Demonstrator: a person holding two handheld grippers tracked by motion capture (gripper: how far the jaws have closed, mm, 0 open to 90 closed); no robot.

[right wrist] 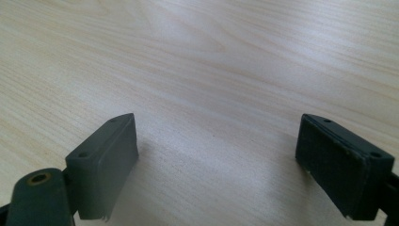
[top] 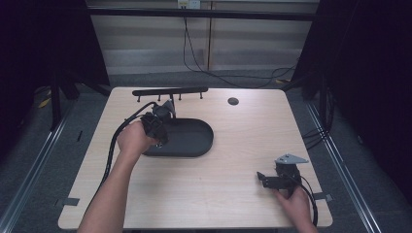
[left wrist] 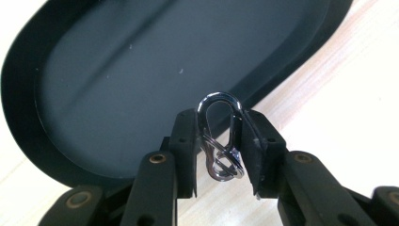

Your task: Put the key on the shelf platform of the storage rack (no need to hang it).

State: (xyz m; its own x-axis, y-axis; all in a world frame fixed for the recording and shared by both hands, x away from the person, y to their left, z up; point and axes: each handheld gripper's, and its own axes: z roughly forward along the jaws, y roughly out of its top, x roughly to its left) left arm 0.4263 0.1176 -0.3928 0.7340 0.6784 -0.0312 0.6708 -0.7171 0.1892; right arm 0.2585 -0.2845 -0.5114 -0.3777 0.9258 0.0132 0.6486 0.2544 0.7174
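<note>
A small silver carabiner clip [left wrist: 221,136] with a ring on it is pinched between the two pads of my left gripper [left wrist: 220,141], which is shut on it. The clip hangs over the near rim of a black oval tray [left wrist: 117,80]. In the high view my left gripper [top: 156,127] sits at the left end of that tray [top: 194,138]. My right gripper [top: 266,180] rests low over the table near the front right, pointing left. Its jaws [right wrist: 216,165] stand wide open over bare wood, with nothing between them.
A black rack bar with several pegs [top: 170,91] lies at the table's back edge, behind the tray. A dark round hole [top: 233,101] sits at the back centre. Cables trail from both grippers toward the table's front.
</note>
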